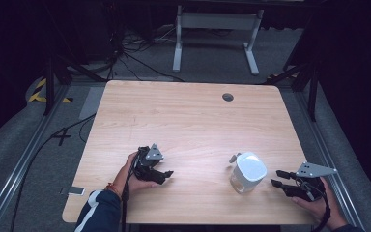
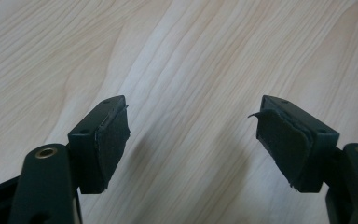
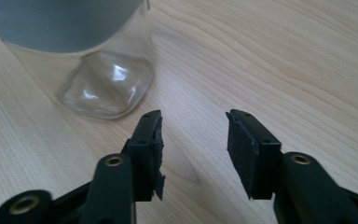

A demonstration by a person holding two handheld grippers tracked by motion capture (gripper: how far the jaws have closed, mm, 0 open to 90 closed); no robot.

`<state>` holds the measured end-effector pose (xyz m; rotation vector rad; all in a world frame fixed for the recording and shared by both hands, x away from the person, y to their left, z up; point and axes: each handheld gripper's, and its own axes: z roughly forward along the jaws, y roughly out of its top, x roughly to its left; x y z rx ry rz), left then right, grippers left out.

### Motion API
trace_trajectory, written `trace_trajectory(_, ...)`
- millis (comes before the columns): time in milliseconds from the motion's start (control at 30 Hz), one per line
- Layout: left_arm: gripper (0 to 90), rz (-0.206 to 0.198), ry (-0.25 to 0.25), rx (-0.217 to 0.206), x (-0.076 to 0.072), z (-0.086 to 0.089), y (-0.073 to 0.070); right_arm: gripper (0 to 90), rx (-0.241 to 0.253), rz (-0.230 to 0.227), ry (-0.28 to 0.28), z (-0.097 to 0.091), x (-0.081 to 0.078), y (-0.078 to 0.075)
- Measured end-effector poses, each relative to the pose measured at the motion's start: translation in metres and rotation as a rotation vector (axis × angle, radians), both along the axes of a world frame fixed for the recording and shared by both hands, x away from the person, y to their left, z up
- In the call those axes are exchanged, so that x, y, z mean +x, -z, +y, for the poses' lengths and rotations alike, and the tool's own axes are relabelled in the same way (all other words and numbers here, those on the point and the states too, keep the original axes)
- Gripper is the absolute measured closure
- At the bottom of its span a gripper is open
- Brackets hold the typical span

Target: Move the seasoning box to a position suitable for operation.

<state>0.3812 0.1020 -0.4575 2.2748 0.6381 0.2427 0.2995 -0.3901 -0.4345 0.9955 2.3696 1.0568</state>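
Beside right hand-held gripper [image 1: 276,177], unlabelled jar [image 1: 247,172].

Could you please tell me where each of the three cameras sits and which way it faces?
High view: above the person's side, looking forward and down on the table; forearms, left claw and right claw show.
Left gripper view: on the left claw, looking down at bare wood between open jaws.
Right gripper view: on the right claw, facing the jar.
Shared: the jar appears in the high and right gripper views.
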Motion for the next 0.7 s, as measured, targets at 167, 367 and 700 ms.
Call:
trace_trajectory(167,28.8,-0.033,0.037,-0.032,0.005,-0.022,-0.013,70.7,0.034,0.005,-0.024,0.008,-0.004,-0.010)
trace_trajectory(367,31.0,-0.076,0.060,-0.074,0.012,-0.050,-0.030,76.9,0.020,-0.004,-0.054,0.017,-0.010,-0.026)
trace_trajectory(700,50.0,-0.112,0.165,-0.192,0.012,-0.103,-0.062,83.9,0.032,0.004,-0.079,0.025,-0.018,-0.039)
